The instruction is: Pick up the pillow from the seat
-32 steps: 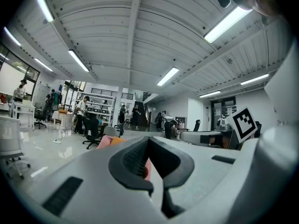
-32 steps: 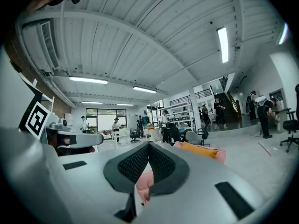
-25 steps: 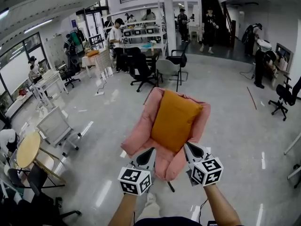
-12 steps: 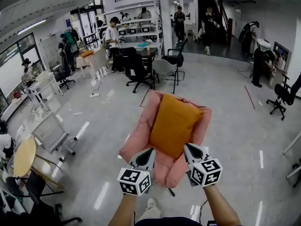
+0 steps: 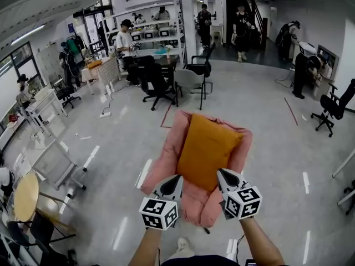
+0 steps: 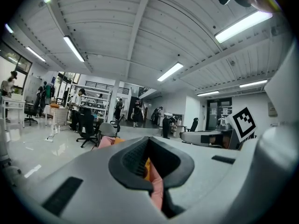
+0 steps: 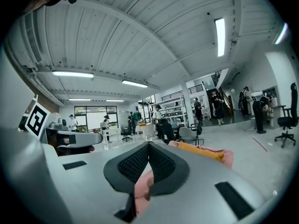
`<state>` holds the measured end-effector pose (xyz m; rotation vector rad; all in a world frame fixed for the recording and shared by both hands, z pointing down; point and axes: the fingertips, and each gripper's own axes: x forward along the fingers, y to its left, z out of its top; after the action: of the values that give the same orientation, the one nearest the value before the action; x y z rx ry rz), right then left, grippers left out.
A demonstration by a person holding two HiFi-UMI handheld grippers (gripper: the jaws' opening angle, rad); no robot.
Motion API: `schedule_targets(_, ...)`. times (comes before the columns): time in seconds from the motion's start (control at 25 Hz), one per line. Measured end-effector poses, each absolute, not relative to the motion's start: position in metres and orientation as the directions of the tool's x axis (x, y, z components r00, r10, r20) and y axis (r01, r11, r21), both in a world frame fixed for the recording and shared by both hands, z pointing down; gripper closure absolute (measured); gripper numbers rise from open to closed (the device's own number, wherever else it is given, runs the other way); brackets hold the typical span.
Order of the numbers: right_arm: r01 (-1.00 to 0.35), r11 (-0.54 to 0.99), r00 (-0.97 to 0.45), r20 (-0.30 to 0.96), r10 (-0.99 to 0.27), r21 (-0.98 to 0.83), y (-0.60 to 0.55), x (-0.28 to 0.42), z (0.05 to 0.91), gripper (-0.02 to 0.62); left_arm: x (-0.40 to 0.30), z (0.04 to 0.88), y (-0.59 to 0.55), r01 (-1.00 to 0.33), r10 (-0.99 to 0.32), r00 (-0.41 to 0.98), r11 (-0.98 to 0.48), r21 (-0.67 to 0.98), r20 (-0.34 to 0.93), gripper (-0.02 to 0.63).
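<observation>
An orange pillow (image 5: 206,149) lies along the seat and back of a pink armchair (image 5: 166,162) on the grey floor, straight ahead of me. My left gripper (image 5: 175,179) and right gripper (image 5: 223,175) are held side by side in front of the chair's near edge, their tips pointing at it, both shut with nothing between the jaws. In the left gripper view the left gripper (image 6: 148,142) shows a sliver of the pillow (image 6: 146,170) and pink seat (image 6: 157,192) behind its jaws. Past the right gripper (image 7: 148,146), the pillow (image 7: 201,151) rests on the armchair (image 7: 225,157).
Black office chairs (image 5: 150,82) and a grey chair (image 5: 189,82) stand beyond the armchair beside desks. A round wooden table (image 5: 25,195) and a grey frame (image 5: 52,159) are at the left. Several people stand at the back. Another office chair (image 5: 335,108) is at the right.
The armchair with the pillow sits slightly lower and nearer in the head view, and the room behind has shifted. Both grippers keep the same spot and stay shut.
</observation>
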<state>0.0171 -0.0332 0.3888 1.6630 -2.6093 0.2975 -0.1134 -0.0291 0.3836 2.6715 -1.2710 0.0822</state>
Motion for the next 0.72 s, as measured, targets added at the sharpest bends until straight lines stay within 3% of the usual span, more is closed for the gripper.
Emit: schedule_targets(0.72, -0.930, 0.350, -0.364, 0.152, -0.919, -0.113, -0.098, -0.040, 0.388, 0.578, -0.171, 0.392, -0.102, -0.732, -0.722, 0.680, -0.661, 0.165, 0.124, 0.606)
